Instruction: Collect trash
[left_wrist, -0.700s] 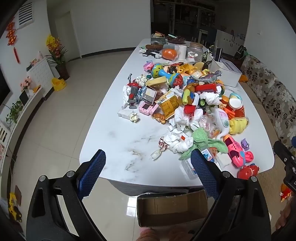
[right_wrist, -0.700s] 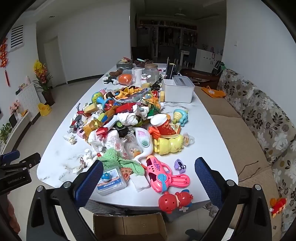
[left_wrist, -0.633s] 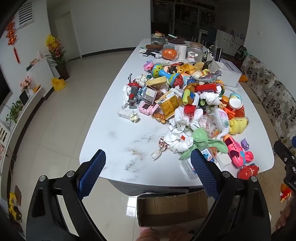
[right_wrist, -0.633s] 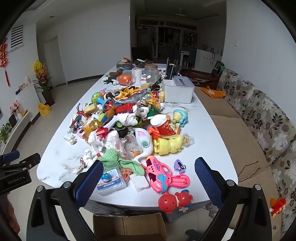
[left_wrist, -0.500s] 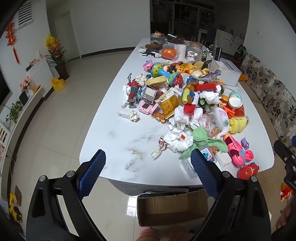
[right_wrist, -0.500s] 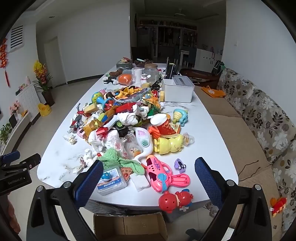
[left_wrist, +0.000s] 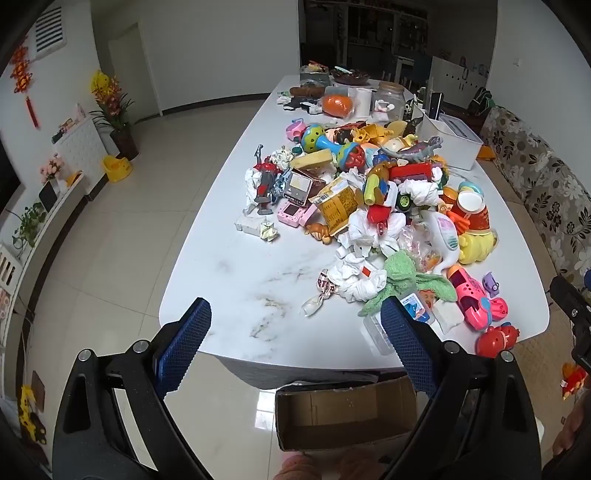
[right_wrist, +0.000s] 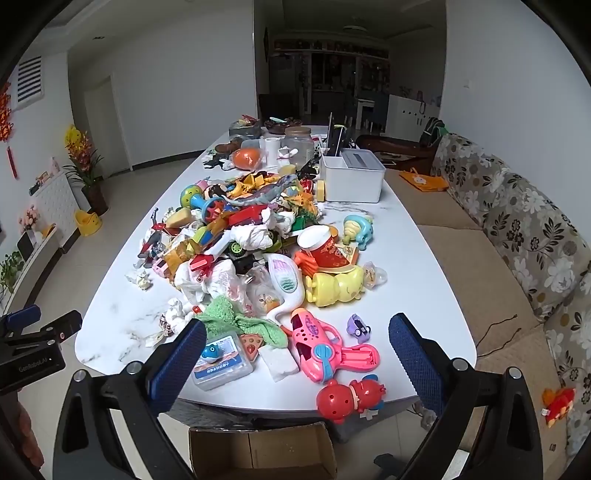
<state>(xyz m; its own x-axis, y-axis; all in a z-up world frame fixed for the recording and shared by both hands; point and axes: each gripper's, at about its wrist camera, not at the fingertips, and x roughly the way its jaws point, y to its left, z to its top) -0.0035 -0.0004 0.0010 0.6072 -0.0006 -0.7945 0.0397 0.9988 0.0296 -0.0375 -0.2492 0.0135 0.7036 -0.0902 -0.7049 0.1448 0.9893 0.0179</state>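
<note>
Crumpled white tissues (left_wrist: 356, 275) and a twisted candy wrapper (left_wrist: 320, 291) lie at the near edge of a big heap of toys and trash (right_wrist: 255, 236) on a long white table (left_wrist: 236, 280); another small paper ball (left_wrist: 268, 232) sits apart on the left side of the pile. Mixed in nearby are a green cloth (right_wrist: 236, 321), a pink toy gun (right_wrist: 325, 349), a clear plastic box (right_wrist: 221, 363) and a red round toy (right_wrist: 349, 400) near the table's front edge. An open cardboard box (left_wrist: 343, 413) stands on the floor just below that edge. The left gripper (left_wrist: 295, 347) and the right gripper (right_wrist: 297, 363) both hover short of the table, tilted downward, each with its blue-padded jaws spread wide and nothing between them. A flowered sofa (right_wrist: 524, 236) runs along the right side.
</note>
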